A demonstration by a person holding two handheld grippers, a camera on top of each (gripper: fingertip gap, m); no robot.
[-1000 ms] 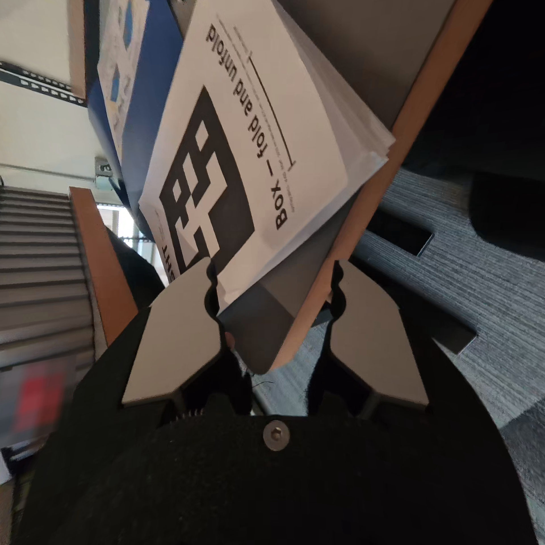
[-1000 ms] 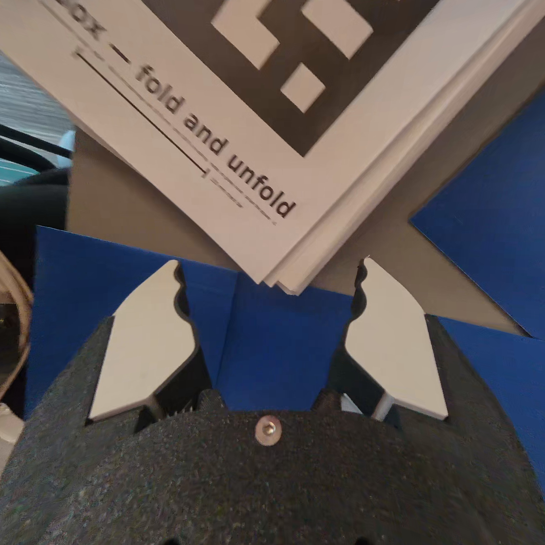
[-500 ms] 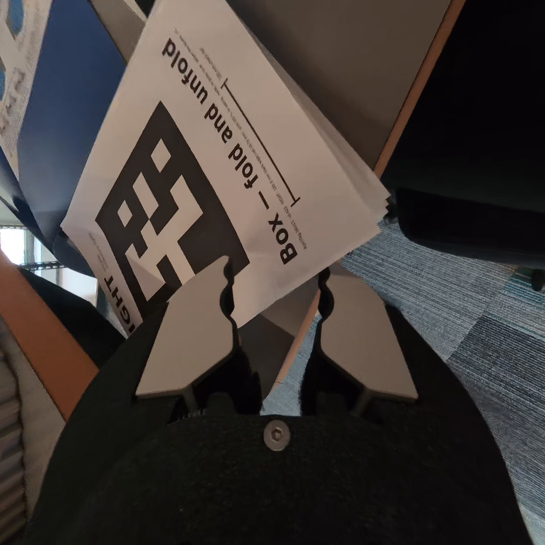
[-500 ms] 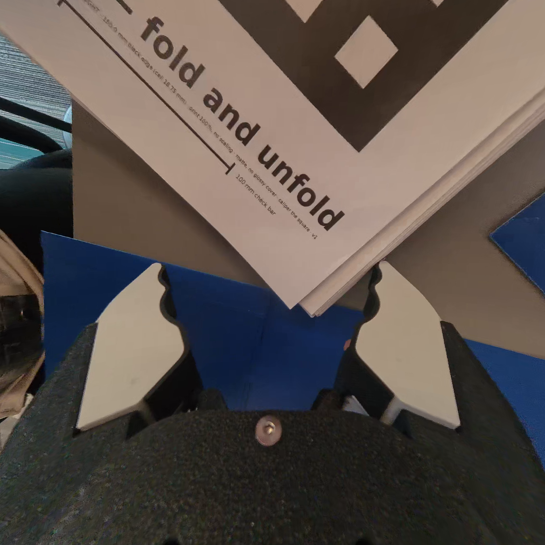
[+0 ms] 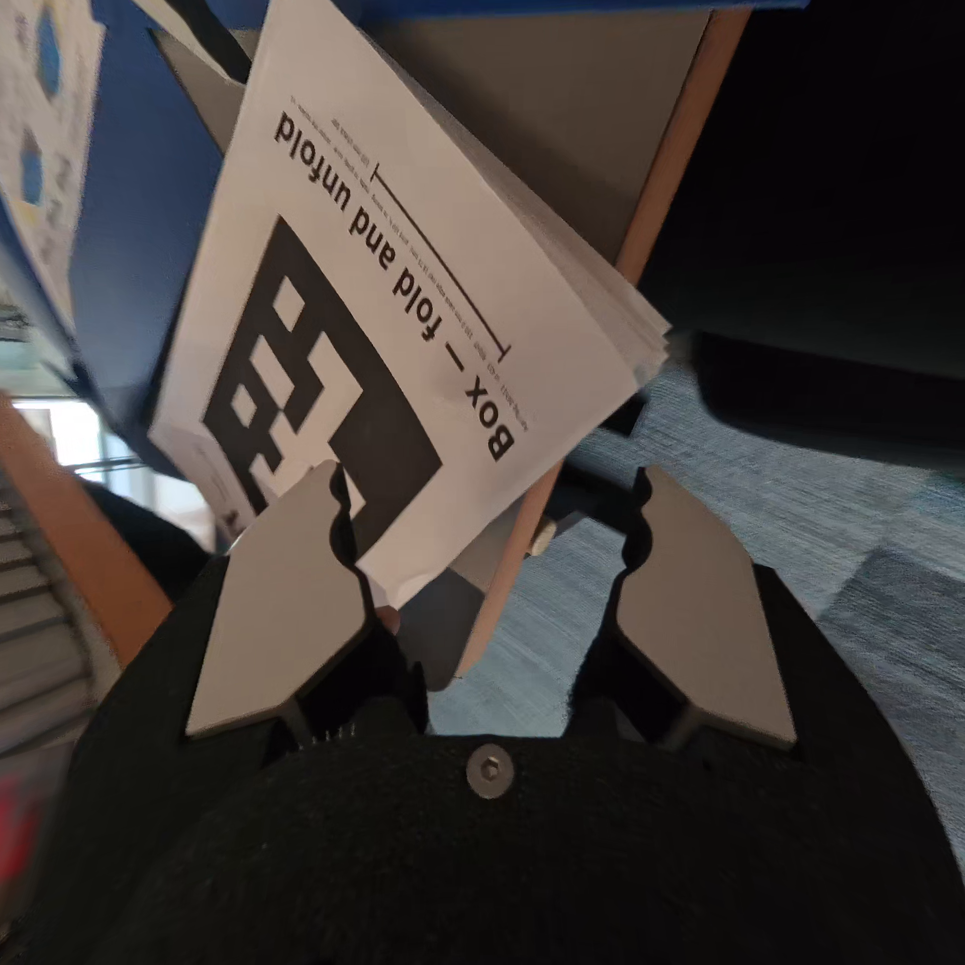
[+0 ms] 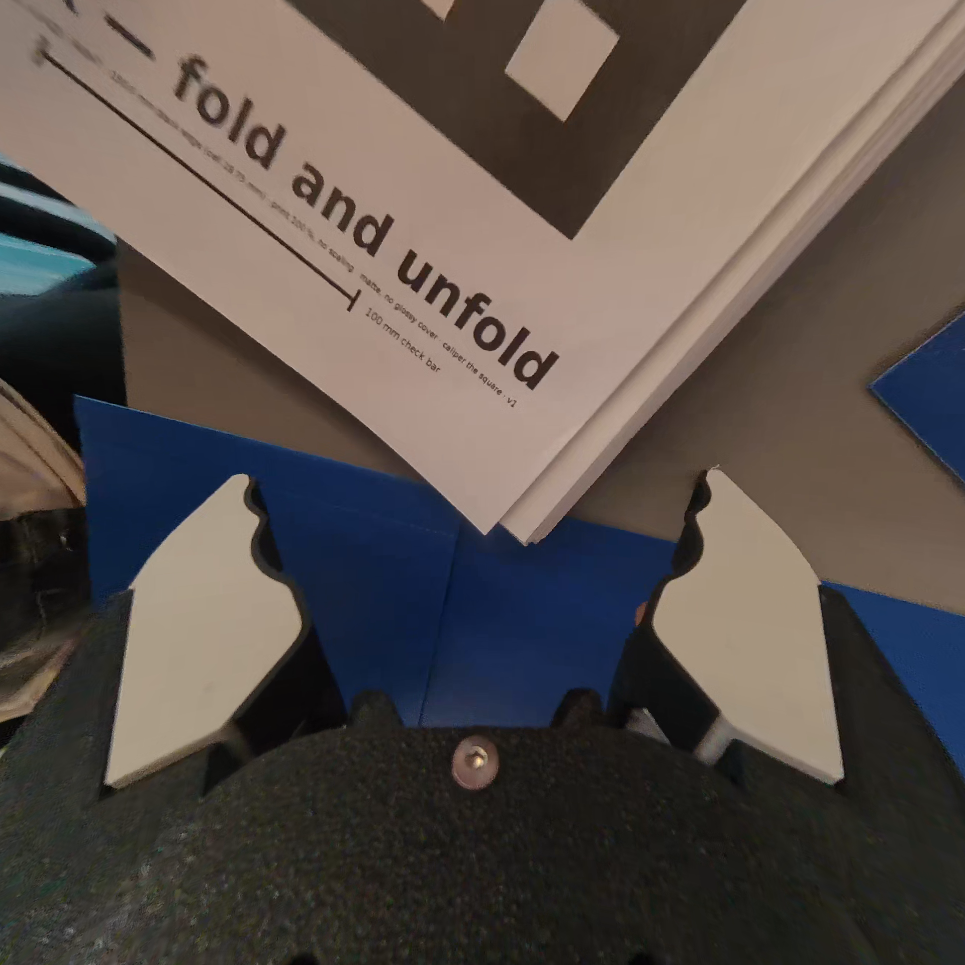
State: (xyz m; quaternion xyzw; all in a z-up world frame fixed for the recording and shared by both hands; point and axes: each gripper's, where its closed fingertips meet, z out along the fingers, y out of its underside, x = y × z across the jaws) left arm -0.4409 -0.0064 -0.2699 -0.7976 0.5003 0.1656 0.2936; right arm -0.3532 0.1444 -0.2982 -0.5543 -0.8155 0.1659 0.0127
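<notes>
A stack of white paper sheets (image 5: pixel 418 261) with a large black square marker printed on top lies askew on a grey table (image 5: pixel 548 104). My left gripper (image 5: pixel 490 470) is open at the table's corner. The stack's near corner sits between its jaws and touches neither. My right gripper (image 6: pixel 478 476) is open wide and empty. It hovers over a flat blue cardboard sheet (image 6: pixel 365 574), with another corner of the paper stack (image 6: pixel 652 261) just ahead of its fingertips.
The table has a wooden edge (image 5: pixel 673 156); blue-grey carpet (image 5: pixel 783 548) lies beyond it, with a dark chair-like shape (image 5: pixel 835 209) above. More blue cardboard shows at left (image 5: pixel 146 235) and at the right edge (image 6: pixel 929 386) on the grey table (image 6: pixel 835 261).
The left gripper narrowed slightly half a second ago and has since opened wider. The right gripper has opened wider step by step and moved closer to the paper stack.
</notes>
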